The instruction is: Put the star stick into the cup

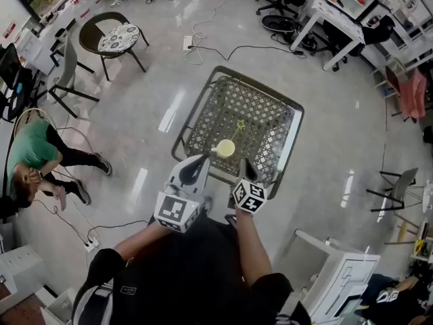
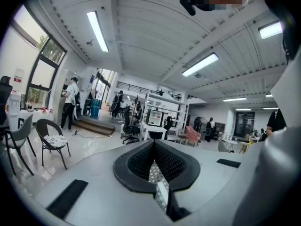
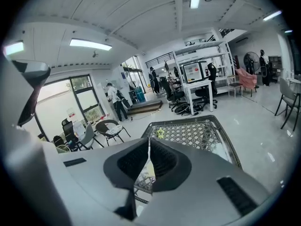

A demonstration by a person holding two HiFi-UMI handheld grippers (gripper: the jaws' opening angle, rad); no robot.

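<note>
Glossy pale floor fills a big open office, with a metal lattice table (image 1: 264,124) at its middle. Red-and-white signs along the far-left wall are too small for me to read. Each gripper carries a cube (image 1: 172,212) printed with black-and-white square markers. A yellow cup (image 1: 226,148) stands upright near the table's near edge. The star stick (image 1: 239,124) lies flat on the lattice just beyond the cup, its star towards the table's middle. My left gripper (image 1: 201,158) and right gripper (image 1: 245,165) hover over that near edge on either side of the cup, touching nothing. Both are clenched, jaws pressed together and empty.
</note>
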